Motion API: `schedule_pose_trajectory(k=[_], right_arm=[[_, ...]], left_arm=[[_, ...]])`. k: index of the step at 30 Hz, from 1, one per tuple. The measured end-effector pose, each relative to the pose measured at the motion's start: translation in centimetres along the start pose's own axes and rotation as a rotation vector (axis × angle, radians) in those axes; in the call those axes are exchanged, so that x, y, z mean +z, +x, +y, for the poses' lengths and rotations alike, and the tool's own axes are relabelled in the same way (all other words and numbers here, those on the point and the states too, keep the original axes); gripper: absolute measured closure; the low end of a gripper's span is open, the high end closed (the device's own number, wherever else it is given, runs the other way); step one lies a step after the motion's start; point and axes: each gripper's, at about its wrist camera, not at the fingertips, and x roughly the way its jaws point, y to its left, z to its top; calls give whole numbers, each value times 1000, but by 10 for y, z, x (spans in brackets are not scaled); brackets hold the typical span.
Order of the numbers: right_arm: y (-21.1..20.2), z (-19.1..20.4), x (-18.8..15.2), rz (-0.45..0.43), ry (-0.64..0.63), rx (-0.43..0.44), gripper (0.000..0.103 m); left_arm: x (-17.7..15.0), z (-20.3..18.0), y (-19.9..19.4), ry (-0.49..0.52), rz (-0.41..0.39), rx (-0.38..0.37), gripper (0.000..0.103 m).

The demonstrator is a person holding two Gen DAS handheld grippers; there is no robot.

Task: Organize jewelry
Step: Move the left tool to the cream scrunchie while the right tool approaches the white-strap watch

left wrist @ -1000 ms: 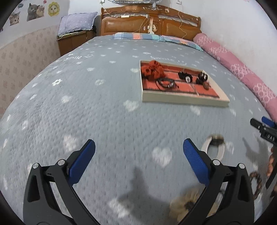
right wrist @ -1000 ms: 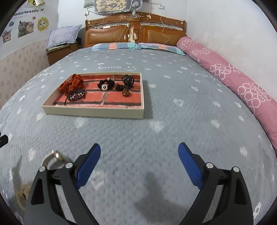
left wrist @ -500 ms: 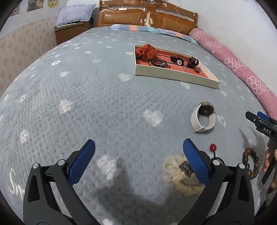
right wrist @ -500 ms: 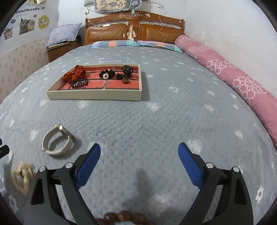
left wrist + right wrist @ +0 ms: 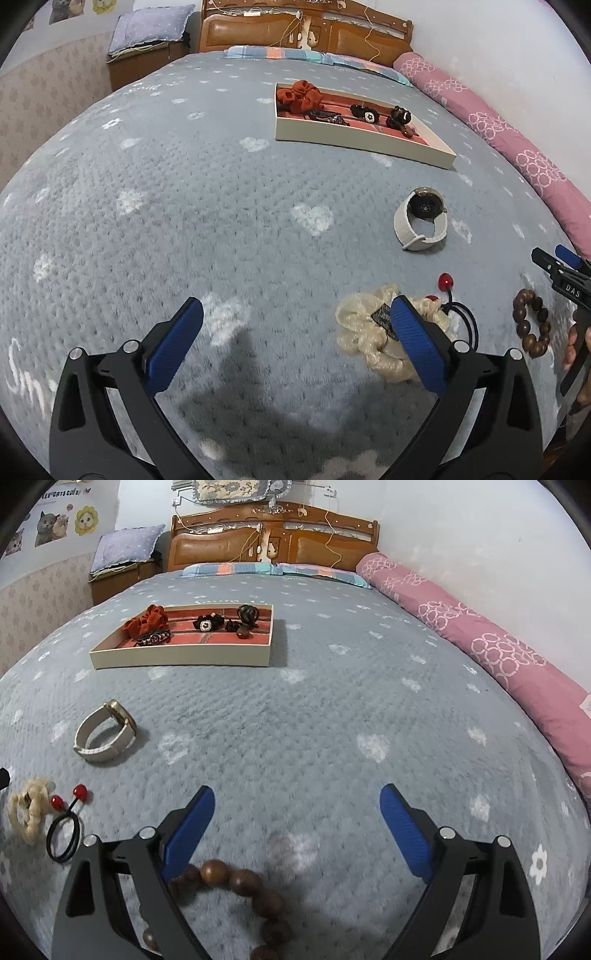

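A cream tray (image 5: 354, 142) (image 5: 181, 660) with a red brick-pattern floor lies far up the bed and holds a red scrunchie, dark hair ties and a watch. Loose on the bedspread lie a white-strap watch (image 5: 421, 223) (image 5: 105, 734), a cream scrunchie (image 5: 369, 336) (image 5: 27, 812), a black hair tie with red beads (image 5: 458, 314) (image 5: 64, 830) and a brown bead bracelet (image 5: 532, 323) (image 5: 236, 882). My left gripper (image 5: 295, 339) is open and empty, its right finger over the cream scrunchie. My right gripper (image 5: 297, 830) is open and empty above the bracelet.
A pink bolster (image 5: 480, 642) runs along the bed's right side by the wall. The wooden headboard (image 5: 273, 535) and pillows are at the far end. A nightstand (image 5: 114, 579) stands at the far left. The grey bedspread (image 5: 332, 716) covers the bed.
Both grippers have drawn back toward the foot of the bed. The loose watch, scrunchie, hair tie and bracelet have come into fuller view; both grippers stay open.
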Motion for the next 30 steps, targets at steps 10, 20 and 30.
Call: schedule_pose_trajectory(k=[10,20,30], right_arm=[[-8,17,-5,-1,7,52,14],[17,57,21,31,35,131,14],[45,108,43,73,-28,157,14]], left_arm=[[-5,-1,-4,-13,1,-26,5],[-10,-19,5,24,23,-40,5],[-17,-31,16,61,48,-12,5]])
